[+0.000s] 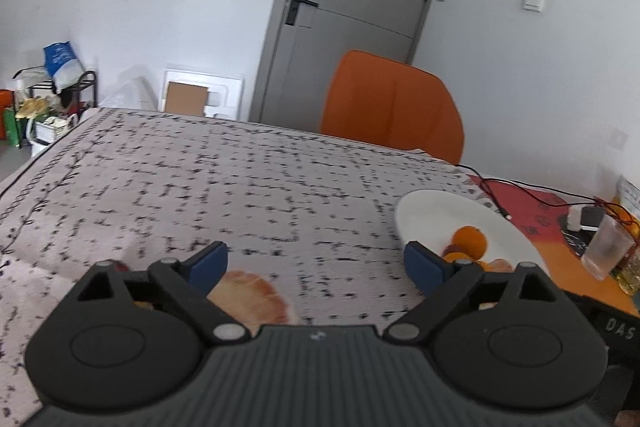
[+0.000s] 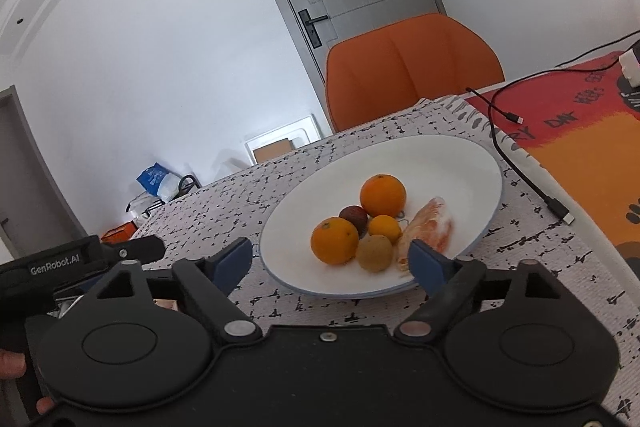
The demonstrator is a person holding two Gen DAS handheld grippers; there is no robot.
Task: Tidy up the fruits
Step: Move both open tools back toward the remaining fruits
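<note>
Both my tools are wide apart: left tool (image 1: 316, 261) should close softly on the peeled fruit (image 1: 252, 297) near the plate (image 2: 472, 163); right tool (image 2: 332, 259) waits.

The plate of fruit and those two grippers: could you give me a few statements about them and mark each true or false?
1. The plate is white. True.
2. The plate holds only one orange. False: two oranges sit among other fruit.
3. The right gripper is shut on a fruit. False: it is open and holds nothing.
4. The left gripper is open. True.
5. An orange chair stands behind the table. True.
</note>
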